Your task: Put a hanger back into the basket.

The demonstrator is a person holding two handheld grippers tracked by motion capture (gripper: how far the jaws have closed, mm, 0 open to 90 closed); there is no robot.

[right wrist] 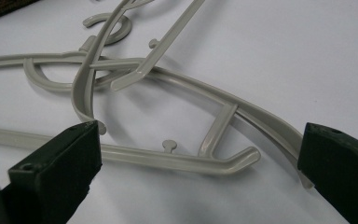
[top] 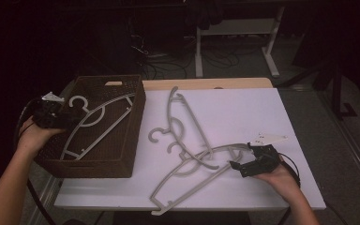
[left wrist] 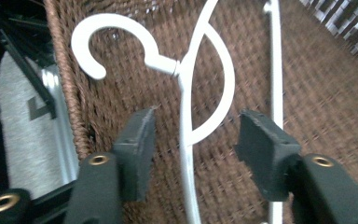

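Note:
A grey plastic hanger (top: 98,124) lies slanted inside a brown woven basket (top: 136,140) at the table's left. My left gripper (top: 72,121) hangs over the basket's left side. In the left gripper view, the left gripper (left wrist: 198,123) is open, and the hanger's white stem (left wrist: 186,158) runs between the pads without touching them, its hook (left wrist: 116,23) just beyond. Two more grey hangers lie crossed on the white table, one farther back (top: 187,119) and one nearer (top: 192,176). My right gripper (top: 243,155) is open at the near hanger's right end (right wrist: 177,158), its jaws wide on either side.
The white table (top: 243,108) has bare surface at the back right. The basket stands at the table's left edge, partly overhanging it. Beyond the table, a white desk frame (top: 199,51) and cables are on the dark floor.

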